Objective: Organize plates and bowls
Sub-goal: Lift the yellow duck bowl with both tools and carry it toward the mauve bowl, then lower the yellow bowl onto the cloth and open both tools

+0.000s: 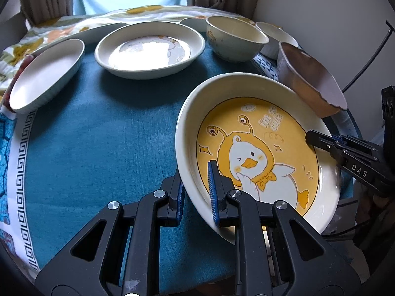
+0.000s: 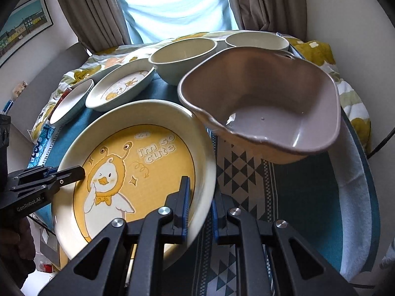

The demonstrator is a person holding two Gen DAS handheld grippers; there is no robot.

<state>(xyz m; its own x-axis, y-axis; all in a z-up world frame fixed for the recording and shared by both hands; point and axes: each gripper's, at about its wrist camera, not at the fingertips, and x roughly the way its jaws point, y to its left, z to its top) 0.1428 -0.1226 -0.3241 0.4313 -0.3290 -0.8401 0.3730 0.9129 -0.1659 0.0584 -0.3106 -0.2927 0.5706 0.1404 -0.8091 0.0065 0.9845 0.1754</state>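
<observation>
Pinching opposite rims of the glossy round duck plate [image 1: 259, 153] – left gripper [image 1: 197, 192], right gripper [image 2: 200, 212] – jaws clamped.

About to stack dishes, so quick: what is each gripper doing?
Left gripper: shut on the duck plate rim.
Right gripper: shut on the same plate's opposite rim.
</observation>
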